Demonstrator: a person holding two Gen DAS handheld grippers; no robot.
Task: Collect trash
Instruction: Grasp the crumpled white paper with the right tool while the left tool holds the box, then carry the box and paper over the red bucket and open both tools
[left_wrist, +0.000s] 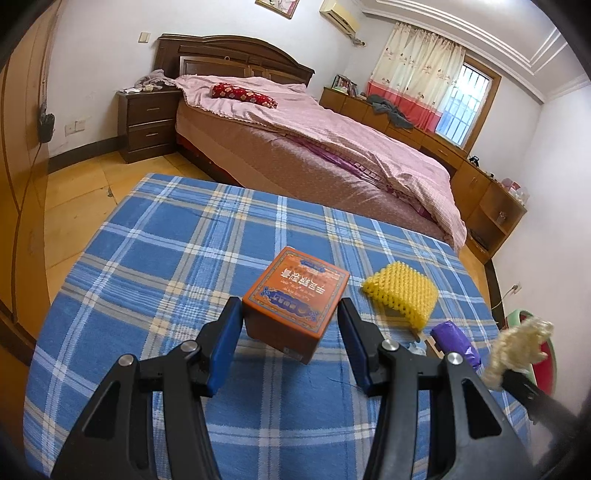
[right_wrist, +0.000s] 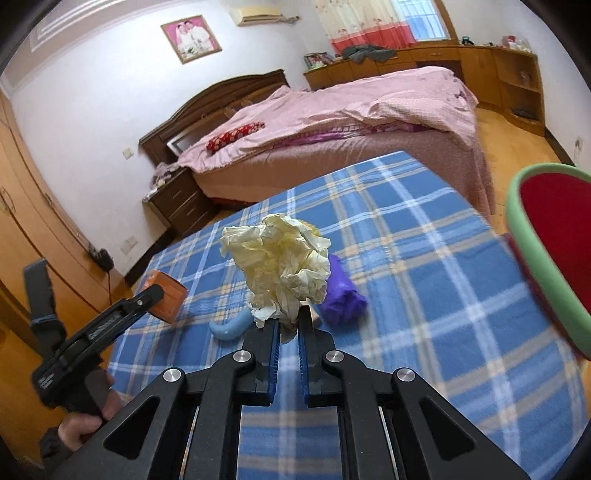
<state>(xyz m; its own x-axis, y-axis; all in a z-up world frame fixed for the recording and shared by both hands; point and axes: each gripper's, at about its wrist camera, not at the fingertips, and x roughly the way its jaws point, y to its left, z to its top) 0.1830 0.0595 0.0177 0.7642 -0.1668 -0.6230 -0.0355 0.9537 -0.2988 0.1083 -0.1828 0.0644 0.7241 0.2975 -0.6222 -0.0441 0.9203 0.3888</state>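
Blue plaid cloth (left_wrist: 166, 258) covers the table that fills the foreground of a bedroom, with a bed under a pink quilt (left_wrist: 332, 125) behind it. Above the cloth, the right gripper (right_wrist: 289, 325) has its jaws nearly together, pinching the lower tail of a crumpled paper wad (right_wrist: 280, 266). The wad is pale cream-yellow, tightly creased, loosely ball-shaped and far wider than the pinched stem beneath it; it is clear of the cloth. Behind it lie a purple bundle (right_wrist: 341, 291), a light blue curved piece (right_wrist: 231, 326) and, mostly hidden, something yellow. At the right edge stands a bin with a green rim (right_wrist: 535, 258) and red inside. The left gripper (left_wrist: 290, 330) holds an orange box (left_wrist: 295, 299) between half-spread blue pads, lifted and tilted above the cloth. To the box's right rests a yellow foam net (left_wrist: 400, 295).
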